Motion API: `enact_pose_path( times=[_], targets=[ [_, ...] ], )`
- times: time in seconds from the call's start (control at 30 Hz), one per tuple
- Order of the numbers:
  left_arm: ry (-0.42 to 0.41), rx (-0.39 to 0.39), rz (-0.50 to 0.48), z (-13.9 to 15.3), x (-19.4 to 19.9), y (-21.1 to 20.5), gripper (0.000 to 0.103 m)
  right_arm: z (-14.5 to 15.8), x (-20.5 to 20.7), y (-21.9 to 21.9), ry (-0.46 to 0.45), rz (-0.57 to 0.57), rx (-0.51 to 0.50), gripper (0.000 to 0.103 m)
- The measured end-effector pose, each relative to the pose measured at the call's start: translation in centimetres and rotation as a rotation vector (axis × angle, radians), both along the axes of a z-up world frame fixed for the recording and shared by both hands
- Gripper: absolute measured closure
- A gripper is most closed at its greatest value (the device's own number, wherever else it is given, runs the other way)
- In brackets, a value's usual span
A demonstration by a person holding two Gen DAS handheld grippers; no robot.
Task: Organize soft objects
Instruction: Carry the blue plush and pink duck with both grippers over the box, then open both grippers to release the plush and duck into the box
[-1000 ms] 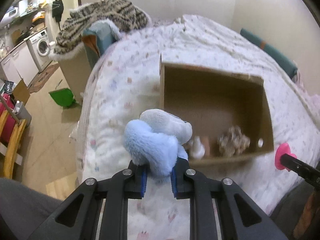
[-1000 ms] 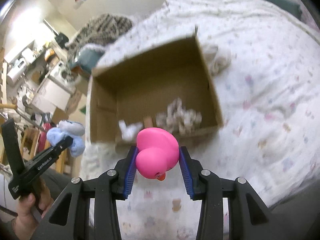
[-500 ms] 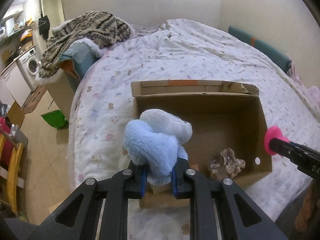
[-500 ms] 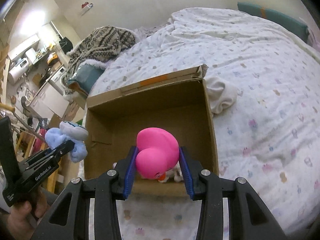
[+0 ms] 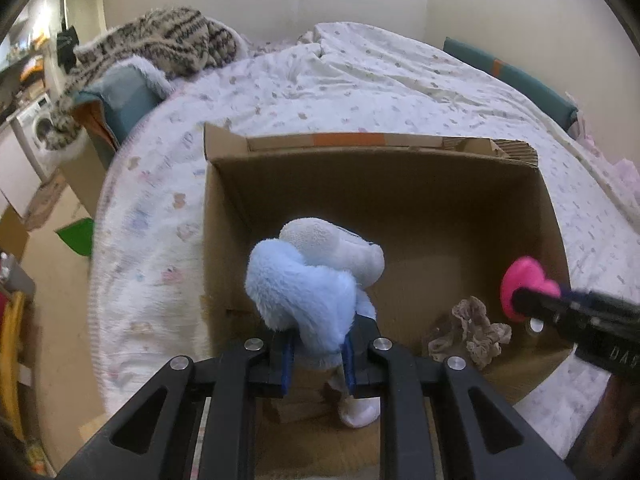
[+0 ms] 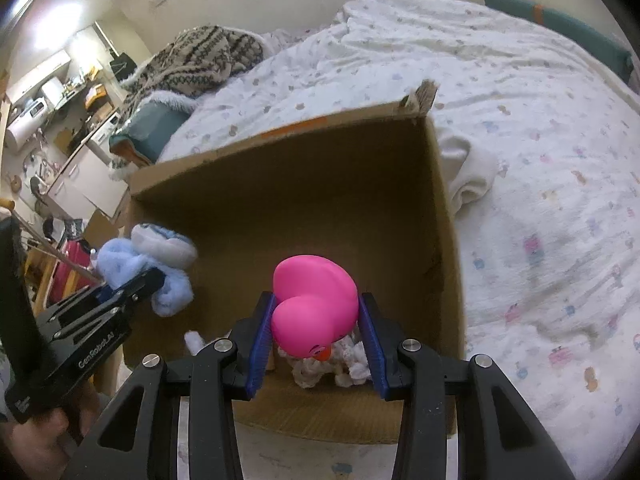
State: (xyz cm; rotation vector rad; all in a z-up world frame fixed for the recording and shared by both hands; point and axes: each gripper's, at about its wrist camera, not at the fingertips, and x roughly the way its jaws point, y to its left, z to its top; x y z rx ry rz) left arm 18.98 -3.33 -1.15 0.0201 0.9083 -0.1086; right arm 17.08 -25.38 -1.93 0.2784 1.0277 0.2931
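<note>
1. Soft toys are held over an open cardboard box (image 5: 552, 216), one in each tongs; the box sits on a bed (image 5: 360, 72) and serves as the landmark for every place given.
2. Nearest the left camera, the left tongs (image 5: 316, 356) pinch a pale blue plush toy (image 5: 304, 292) by its lower end, above the box's near left part.
3. Nearest the right camera, the right tongs (image 6: 316, 344) pinch a pink rubber duck (image 6: 314, 308) between blue pads, above the box's near wall, its orange beak pointing down.
4. Inside the box, on the floor near its front wall, lies a crumpled beige fabric piece (image 5: 472, 332); a small white soft item (image 5: 360, 412) lies below the left tongs.
5. Outside the box, against its right wall, a cream cloth (image 6: 468, 172) is bunched on the bed.
6. Beyond the box's far left corner, a patterned knit blanket (image 5: 160, 40) is heaped at the bed's far edge.
</note>
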Motion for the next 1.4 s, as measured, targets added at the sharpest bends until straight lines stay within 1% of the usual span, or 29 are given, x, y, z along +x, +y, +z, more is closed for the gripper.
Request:
enact_pose_path(
  times=[0.13,0.27,0.43,0.53,0.6,0.73,0.77,0.8,0.83,0.87,0.9,0.97,1.07,1.1,1.2,1.27,1.33,1.4],
  targets=[
    [0.005,0.033,0.02,-0.9,0.3,0.1,0.085,-0.9,-0.2,0.7,0.022,0.016,-0.03,0.059],
    [0.027,0.018,0.019,-1.4,0.3,0.1,0.084,-1.1,-0.1,0.8,0.027,0.018,-0.031,0.059],
    [0.03,0.028,0.016,-1.6,0.5,-0.1,0.083,-1.3,0.0,0.7,0.031,0.013,-0.038,0.059],
    [0.046,0.028,0.02,-1.9,0.6,-0.2,0.083,-1.2,0.2,0.6,0.036,0.003,-0.035,0.059],
    [0.051,0.032,0.024,-2.0,0.6,-0.2,0.079,-1.2,0.3,0.5,0.035,-0.003,-0.038,0.059],
    [0.056,0.039,0.022,-2.0,0.6,-0.2,0.077,-1.4,0.5,0.4,0.042,-0.01,-0.029,0.059],
    [0.059,0.038,0.021,-2.1,0.6,-0.2,0.074,-1.4,0.5,0.4,0.043,-0.008,-0.031,0.059],
    [0.063,0.037,0.02,-2.1,0.7,-0.3,0.066,-1.4,0.5,0.5,0.042,-0.006,-0.034,0.059],
    [0.063,0.036,0.018,-2.0,0.6,-0.3,0.061,-1.4,0.6,0.6,0.041,-0.005,-0.038,0.059],
    [0.057,0.037,0.017,-1.9,0.5,-0.4,0.049,-1.4,0.6,0.5,0.041,-0.003,-0.039,0.059],
    [0.05,0.039,0.013,-1.8,0.4,-0.5,0.042,-1.4,0.5,0.6,0.041,-0.001,-0.037,0.059],
    [0.042,0.042,0.003,-1.6,0.2,-0.8,0.038,-1.3,0.5,0.7,0.034,0.005,-0.041,0.059],
    [0.037,0.059,-0.002,-1.5,0.0,-1.1,0.037,-1.2,0.4,0.8,0.023,0.005,-0.051,0.058],
    [0.034,0.06,0.0,-1.4,0.0,-1.1,0.037,-1.1,0.4,0.8,0.02,0.003,-0.049,0.057],
    [0.019,0.039,0.012,-1.0,-0.1,-0.8,0.037,-0.7,0.3,0.5,-0.001,-0.018,-0.045,0.039],
    [0.009,0.038,0.021,-0.6,-0.2,-0.8,0.037,-0.5,0.3,0.4,-0.016,-0.028,-0.044,0.037],
    [-0.002,0.036,0.033,-0.2,-0.4,-0.7,0.037,-0.3,0.3,0.2,-0.025,-0.036,-0.044,0.029],
    [-0.011,0.019,0.041,0.3,-0.6,-0.4,0.037,0.1,0.2,0.0,-0.04,-0.049,-0.047,0.028]
  ],
)
